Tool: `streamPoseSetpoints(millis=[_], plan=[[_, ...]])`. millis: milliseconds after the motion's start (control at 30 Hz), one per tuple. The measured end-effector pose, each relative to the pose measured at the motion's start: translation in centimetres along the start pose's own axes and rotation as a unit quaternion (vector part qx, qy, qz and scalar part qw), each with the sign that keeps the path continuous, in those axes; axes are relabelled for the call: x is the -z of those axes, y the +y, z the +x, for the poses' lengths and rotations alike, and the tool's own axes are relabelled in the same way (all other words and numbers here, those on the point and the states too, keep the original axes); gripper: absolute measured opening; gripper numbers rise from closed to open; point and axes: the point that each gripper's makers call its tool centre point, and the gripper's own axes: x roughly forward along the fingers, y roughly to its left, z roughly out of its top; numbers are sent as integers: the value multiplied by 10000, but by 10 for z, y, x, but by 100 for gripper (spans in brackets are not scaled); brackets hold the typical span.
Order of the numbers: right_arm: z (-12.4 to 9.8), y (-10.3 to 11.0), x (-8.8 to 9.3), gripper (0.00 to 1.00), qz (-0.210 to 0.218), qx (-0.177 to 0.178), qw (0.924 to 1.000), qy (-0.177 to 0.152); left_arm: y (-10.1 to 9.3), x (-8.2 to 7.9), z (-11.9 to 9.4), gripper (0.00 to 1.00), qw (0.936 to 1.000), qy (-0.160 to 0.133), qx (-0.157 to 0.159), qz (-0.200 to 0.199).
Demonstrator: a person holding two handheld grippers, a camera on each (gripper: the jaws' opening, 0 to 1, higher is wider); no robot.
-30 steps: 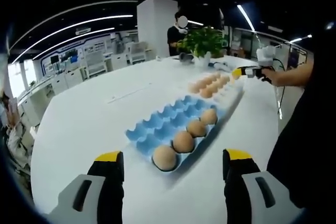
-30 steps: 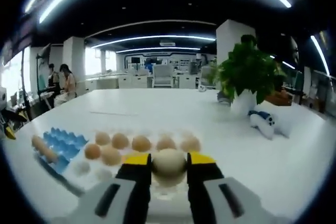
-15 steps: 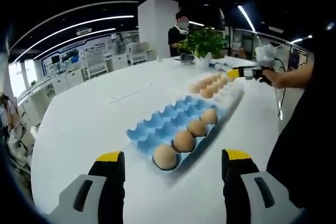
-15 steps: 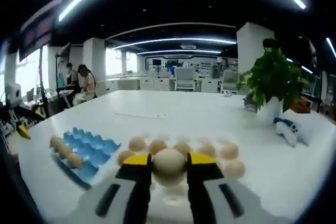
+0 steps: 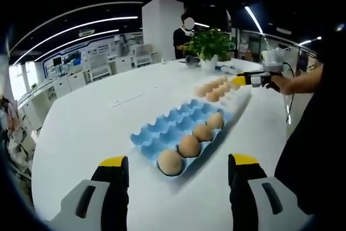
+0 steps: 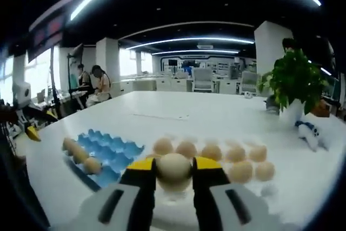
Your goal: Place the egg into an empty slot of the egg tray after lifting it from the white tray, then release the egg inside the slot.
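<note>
The right gripper (image 6: 174,172) fingers pinch an egg (image 6: 174,169) above the white tray (image 6: 254,193); squeezing harder could crack it before the blue egg tray (image 6: 108,155). The left gripper (image 5: 175,187) fingers are spread.

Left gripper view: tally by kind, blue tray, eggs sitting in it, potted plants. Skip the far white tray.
blue tray: 1
eggs in the blue tray: 4
potted plant: 1
total: 6
</note>
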Motion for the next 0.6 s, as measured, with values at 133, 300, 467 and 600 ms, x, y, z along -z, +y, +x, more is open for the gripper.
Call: streamPoseSetpoints(millis=[133,300,467,600], plan=[[5,12,2,25,-43,-159,9999,-11,1,0,-1,76,10000,-11,-13,11],[11,31,1,25,-66,-387,9992,16,1,-2,0,76,10000,-28,-7,12],[17,49,3,25,-61,-613,9981,16,0,-2,0,76,10000,-34,-6,21],[21,63,6,26,-40,-792,9968,59,1,-2,0,76,10000,-37,-17,13]])
